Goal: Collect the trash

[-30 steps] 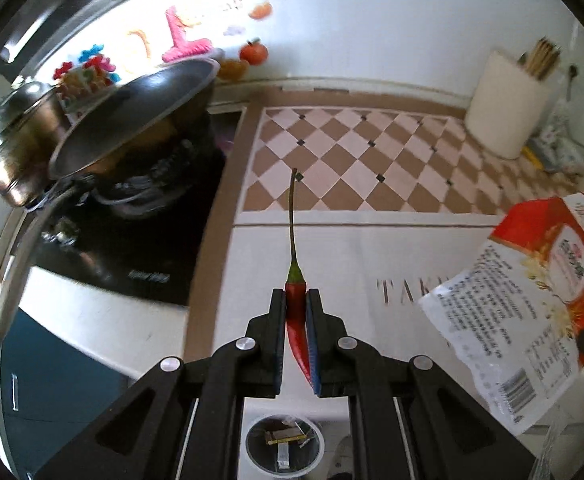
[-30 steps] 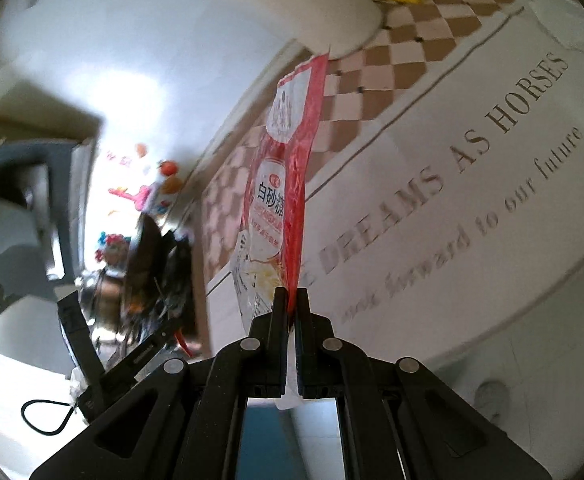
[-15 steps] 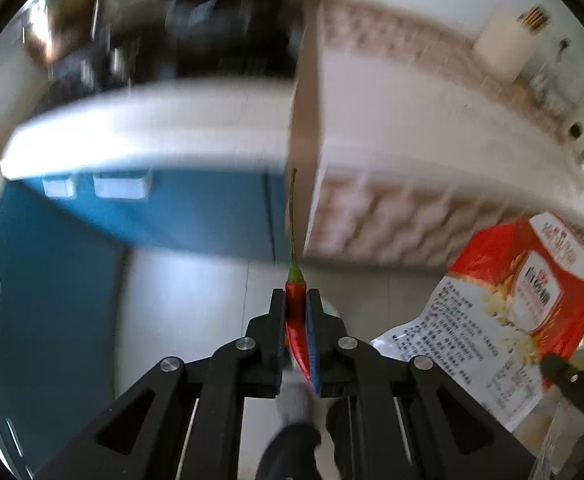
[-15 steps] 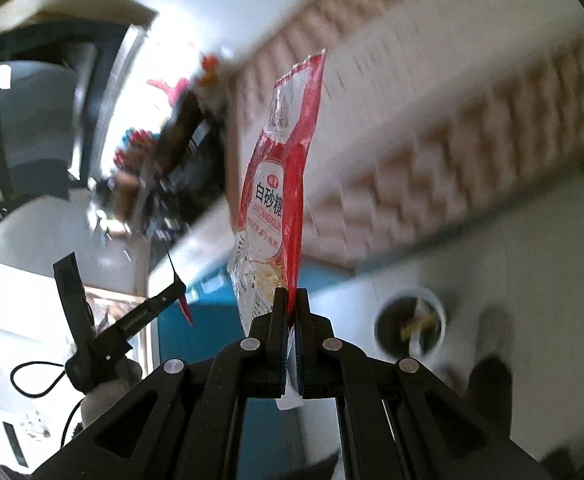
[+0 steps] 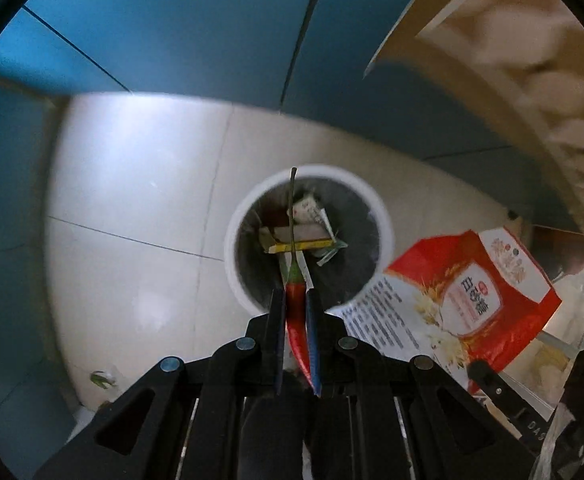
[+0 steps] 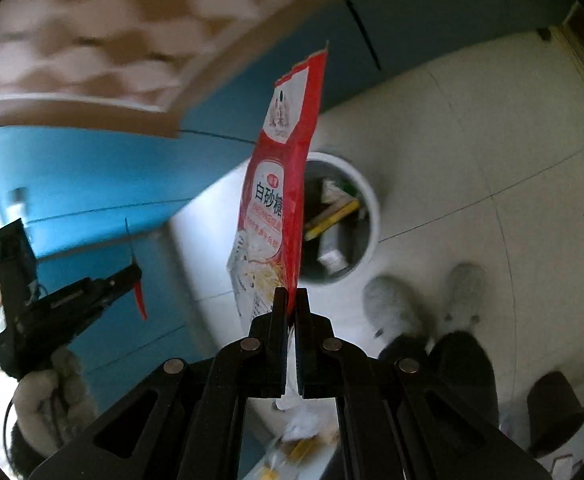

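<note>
My left gripper [image 5: 295, 300] is shut on a red chili pepper [image 5: 296, 312] with a long green stem, held above the round white trash bin [image 5: 244, 280] on the floor. The bin holds several wrappers and scraps. My right gripper [image 6: 291, 298] is shut on a red and white sugar bag [image 6: 280, 200], held upright over the bin [image 6: 371, 216]. The bag [image 5: 471, 300] also shows at the right of the left wrist view. The left gripper [image 6: 132, 276] with the chili [image 6: 140, 300] shows at the left of the right wrist view.
Blue cabinet fronts [image 5: 172, 32] stand behind the bin. The counter edge with a brown checked cloth [image 5: 531, 60] overhangs at upper right. The floor is pale tile [image 5: 132, 240]. The person's grey slippers [image 6: 395, 308] stand next to the bin.
Both grippers have swung down from the countertop to the floor and now point at the trash bin. The chili and the sugar bag stay held.
</note>
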`<state>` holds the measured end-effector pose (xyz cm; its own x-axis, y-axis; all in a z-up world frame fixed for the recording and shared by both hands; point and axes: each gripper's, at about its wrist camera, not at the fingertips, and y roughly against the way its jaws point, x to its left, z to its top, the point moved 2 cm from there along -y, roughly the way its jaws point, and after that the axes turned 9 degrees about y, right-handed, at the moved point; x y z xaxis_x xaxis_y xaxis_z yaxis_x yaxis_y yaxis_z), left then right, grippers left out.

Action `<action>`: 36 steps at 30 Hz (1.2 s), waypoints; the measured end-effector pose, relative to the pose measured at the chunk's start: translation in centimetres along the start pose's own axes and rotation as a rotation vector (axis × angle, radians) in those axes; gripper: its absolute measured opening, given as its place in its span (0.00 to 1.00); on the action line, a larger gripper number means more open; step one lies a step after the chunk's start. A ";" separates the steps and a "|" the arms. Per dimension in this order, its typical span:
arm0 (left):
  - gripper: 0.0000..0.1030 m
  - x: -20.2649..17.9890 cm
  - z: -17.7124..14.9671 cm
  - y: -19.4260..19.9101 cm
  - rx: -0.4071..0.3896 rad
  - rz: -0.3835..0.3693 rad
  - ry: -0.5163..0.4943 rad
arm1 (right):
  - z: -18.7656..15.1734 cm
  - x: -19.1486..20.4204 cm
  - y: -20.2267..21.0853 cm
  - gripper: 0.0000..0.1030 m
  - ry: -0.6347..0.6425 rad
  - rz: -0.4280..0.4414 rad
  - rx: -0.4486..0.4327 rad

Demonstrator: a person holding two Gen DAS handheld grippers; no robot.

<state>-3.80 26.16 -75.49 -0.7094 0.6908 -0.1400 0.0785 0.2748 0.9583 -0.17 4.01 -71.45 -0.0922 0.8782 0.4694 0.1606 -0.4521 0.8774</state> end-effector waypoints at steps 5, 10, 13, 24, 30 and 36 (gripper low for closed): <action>0.08 0.3 2.0 -9.1 0.079 0.010 -0.015 | 2.6 -2.8 -9.6 0.03 0.005 -0.084 0.003; 0.10 1.4 3.1 -14.1 0.137 0.043 -0.009 | 3.8 -3.8 -17.0 0.03 0.046 -0.136 0.036; 0.29 2.1 3.1 -13.8 0.113 0.063 -0.009 | 3.7 -4.3 -19.1 0.07 0.056 -0.158 0.073; 0.99 3.0 -1.6 -3.5 -0.109 0.127 -0.026 | 2.9 -1.5 -12.6 0.86 0.210 -0.210 0.052; 0.99 2.8 -6.9 5.7 -0.206 0.171 -0.033 | 1.2 2.1 -4.8 1.00 0.379 -0.350 -0.026; 0.99 1.1 -14.1 17.9 -0.294 0.132 -0.038 | -1.6 6.6 5.5 1.00 0.501 -0.366 -0.081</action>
<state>-13.11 22.39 -55.02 -0.6795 0.7336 -0.0141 -0.0421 -0.0198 0.9989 -1.45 7.11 -63.34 -0.5799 0.8073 0.1097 -0.0417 -0.1638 0.9856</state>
